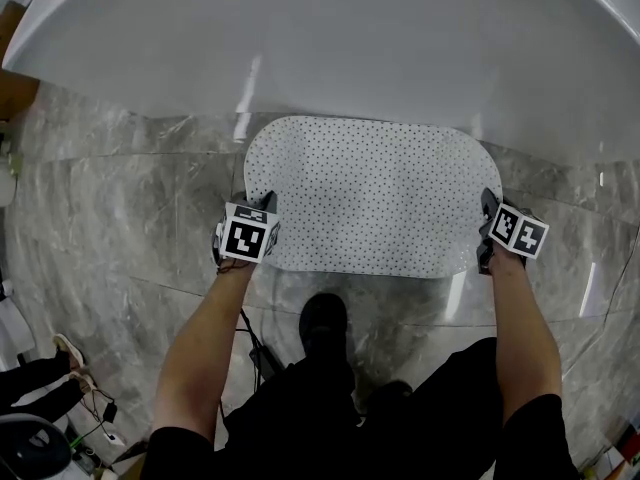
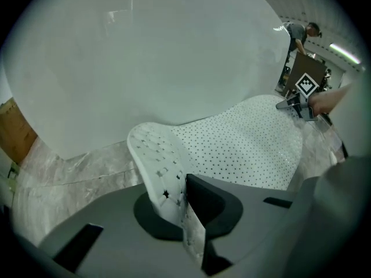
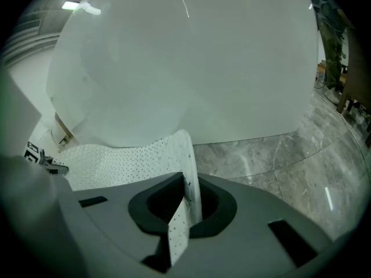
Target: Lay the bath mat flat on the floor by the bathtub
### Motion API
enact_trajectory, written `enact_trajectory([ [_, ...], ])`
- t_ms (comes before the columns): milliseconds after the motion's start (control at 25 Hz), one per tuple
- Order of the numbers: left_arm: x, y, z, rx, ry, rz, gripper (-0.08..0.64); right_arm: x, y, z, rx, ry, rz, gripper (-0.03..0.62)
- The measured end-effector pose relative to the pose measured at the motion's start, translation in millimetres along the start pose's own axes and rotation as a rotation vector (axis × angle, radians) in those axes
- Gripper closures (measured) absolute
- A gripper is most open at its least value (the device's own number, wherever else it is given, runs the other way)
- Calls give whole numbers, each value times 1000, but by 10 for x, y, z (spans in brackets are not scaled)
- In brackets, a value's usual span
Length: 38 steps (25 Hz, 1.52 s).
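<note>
A white perforated bath mat [image 1: 365,196] is stretched out above the grey marble floor [image 1: 120,218], close to the white bathtub [image 1: 330,38]. My left gripper [image 1: 262,208] is shut on the mat's left edge, which curls up between its jaws [image 2: 165,172]. My right gripper [image 1: 487,218] is shut on the mat's right edge [image 3: 184,172], which also bends upward there. In the left gripper view the mat [image 2: 249,146] sags across to the right gripper [image 2: 298,100].
The person's black shoe [image 1: 324,320] stands on the floor just behind the mat's near edge. Cables [image 1: 262,356] lie on the floor by it. Another person's feet [image 1: 70,358] show at the lower left. A brown cardboard piece [image 2: 14,132] is left of the tub.
</note>
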<state>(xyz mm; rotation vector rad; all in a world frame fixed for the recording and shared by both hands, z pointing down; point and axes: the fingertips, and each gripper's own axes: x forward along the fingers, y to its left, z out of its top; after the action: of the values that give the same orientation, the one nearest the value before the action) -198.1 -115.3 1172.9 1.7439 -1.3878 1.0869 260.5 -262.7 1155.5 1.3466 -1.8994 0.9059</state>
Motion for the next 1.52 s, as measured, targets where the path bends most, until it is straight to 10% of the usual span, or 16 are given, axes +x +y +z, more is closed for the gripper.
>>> enact_trajectory([
  [360, 103, 250, 84, -152, -7, 17, 540, 84, -155, -229, 69, 25, 59, 568],
  [1520, 399, 274, -353, -121, 151, 7, 538, 390, -543, -451, -127, 91, -32, 558],
])
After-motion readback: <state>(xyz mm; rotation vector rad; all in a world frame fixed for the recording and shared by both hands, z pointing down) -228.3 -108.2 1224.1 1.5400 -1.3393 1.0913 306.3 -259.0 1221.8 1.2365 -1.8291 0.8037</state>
